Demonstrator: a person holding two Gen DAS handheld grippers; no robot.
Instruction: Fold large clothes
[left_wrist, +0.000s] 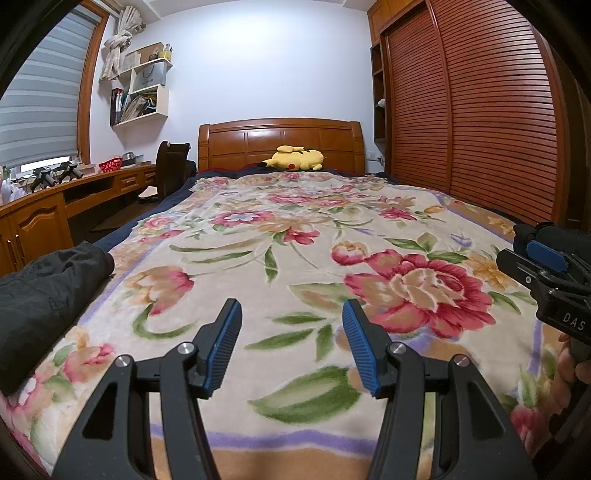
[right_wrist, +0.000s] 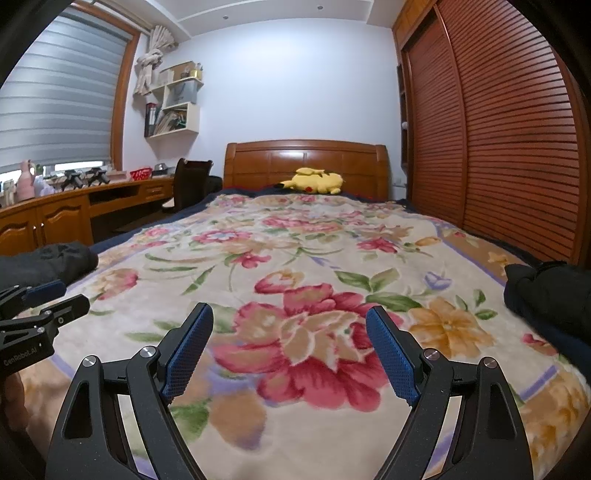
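Observation:
A dark folded garment (left_wrist: 48, 291) lies at the left edge of the bed; it also shows in the right wrist view (right_wrist: 48, 262). Another dark garment (right_wrist: 550, 299) lies at the bed's right edge, partly visible in the left wrist view (left_wrist: 524, 232) behind the right gripper. My left gripper (left_wrist: 291, 314) is open and empty above the floral blanket (left_wrist: 295, 240). My right gripper (right_wrist: 290, 321) is open and empty above the same blanket (right_wrist: 314, 251). Each gripper shows at the edge of the other's view, the right gripper (left_wrist: 546, 266) and the left gripper (right_wrist: 40, 306).
A yellow plush toy (left_wrist: 295, 158) lies by the wooden headboard (left_wrist: 277, 144). A slatted wardrobe (left_wrist: 480, 110) runs along the right side. A wooden desk (left_wrist: 55, 206) with a chair (left_wrist: 171, 166) stands on the left under the window.

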